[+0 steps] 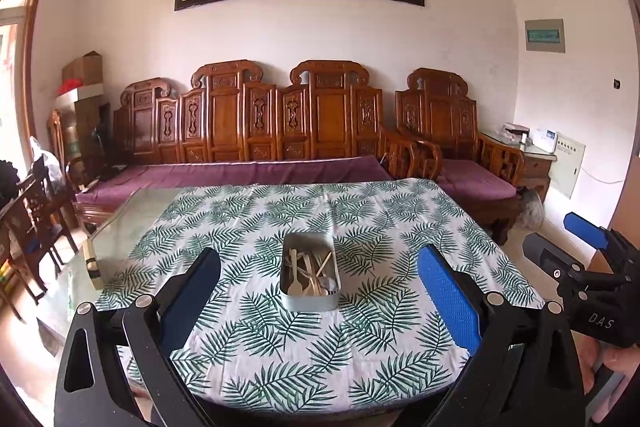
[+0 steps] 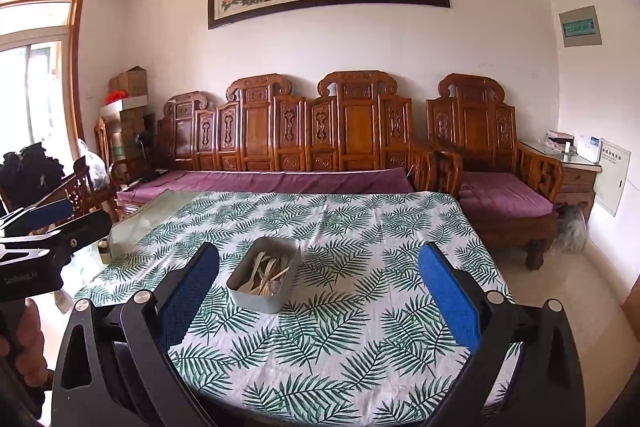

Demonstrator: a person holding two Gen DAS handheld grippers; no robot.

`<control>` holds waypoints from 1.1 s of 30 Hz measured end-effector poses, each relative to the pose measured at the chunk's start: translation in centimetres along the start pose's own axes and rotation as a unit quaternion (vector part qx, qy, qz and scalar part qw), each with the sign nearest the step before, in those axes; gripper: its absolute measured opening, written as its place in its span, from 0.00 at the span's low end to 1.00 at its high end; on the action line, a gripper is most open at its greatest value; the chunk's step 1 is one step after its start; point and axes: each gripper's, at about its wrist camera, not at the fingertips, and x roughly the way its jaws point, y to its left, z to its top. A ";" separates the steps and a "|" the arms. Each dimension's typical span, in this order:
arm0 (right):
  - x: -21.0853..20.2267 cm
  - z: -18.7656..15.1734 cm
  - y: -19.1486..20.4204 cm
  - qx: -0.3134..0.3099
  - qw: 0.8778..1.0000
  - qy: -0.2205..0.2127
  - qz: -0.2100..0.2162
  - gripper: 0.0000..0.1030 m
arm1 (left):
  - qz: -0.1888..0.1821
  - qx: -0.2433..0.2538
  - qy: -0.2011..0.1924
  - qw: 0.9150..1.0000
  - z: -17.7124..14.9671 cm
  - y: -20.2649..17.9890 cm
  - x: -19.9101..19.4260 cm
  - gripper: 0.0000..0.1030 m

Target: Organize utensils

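A grey metal tin [image 1: 310,301] stands on the leaf-print tablecloth [image 1: 280,339] and holds several pale wooden utensils [image 1: 310,275]. It also shows in the right wrist view [image 2: 262,297] with the utensils [image 2: 266,277] inside. My left gripper [image 1: 319,259] is open and empty, held above the table's near side with the tin between its fingers in view. My right gripper [image 2: 319,257] is open and empty, to the right of the tin. The right gripper's blue finger [image 1: 586,229] shows at the left wrist view's right edge.
A carved wooden sofa [image 1: 248,131] with purple cushions stands behind the table, with an armchair [image 1: 460,131] to its right. Dark wooden chairs [image 1: 32,219] stand left of the table. A bare glass strip of table [image 1: 116,227] shows left of the cloth.
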 end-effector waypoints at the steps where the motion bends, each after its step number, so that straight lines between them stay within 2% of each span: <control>1: 0.0 0.0 0.0 0.001 1.000 0.001 0.000 0.97 | 0.000 0.000 0.001 1.000 0.0 0.0 0.0 0.92; 33: 0.0 0.0 0.2 0.002 1.000 0.003 -0.001 0.97 | -0.003 0.003 0.004 1.000 -0.4 0.5 0.4 0.92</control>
